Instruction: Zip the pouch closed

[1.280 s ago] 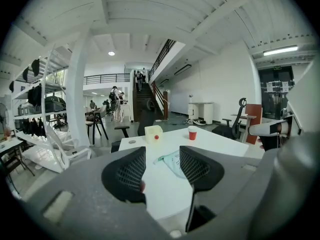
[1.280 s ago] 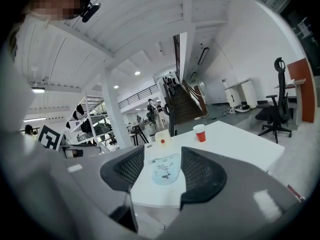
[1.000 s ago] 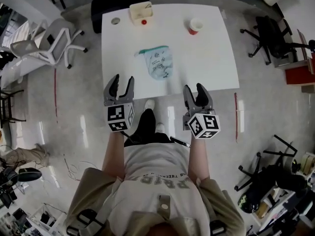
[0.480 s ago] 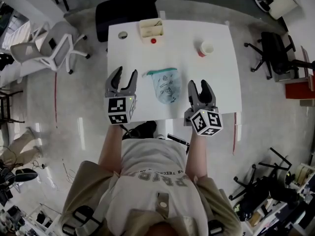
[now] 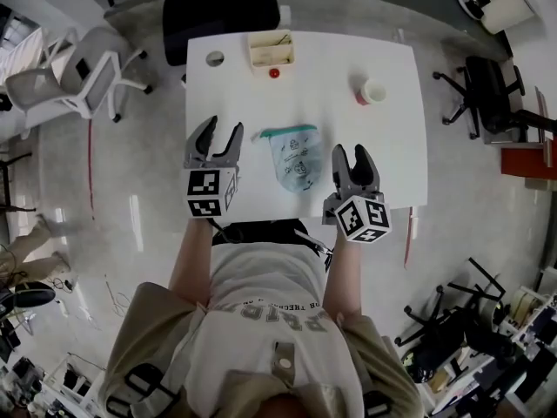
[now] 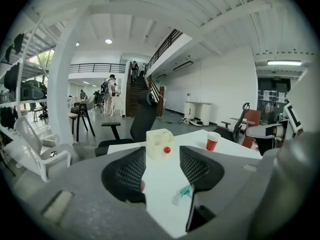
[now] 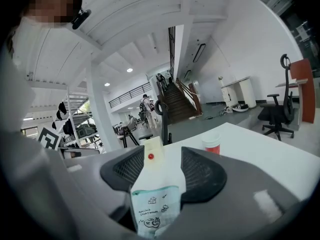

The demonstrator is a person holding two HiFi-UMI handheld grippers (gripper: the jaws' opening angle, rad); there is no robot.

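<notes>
Two mesh-textured black jaws stand wide apart on the left gripper [image 5: 223, 134], which holds nothing, its forearm straight over the near-left corner of the smooth white surface [image 5: 383, 103]. Just right of it the flat, soft pouch [image 5: 296, 157], pale with a teal zip strip, lies by the near edge. Further right, the right gripper [image 5: 350, 157] hovers likewise, jaws apart and empty.
</notes>
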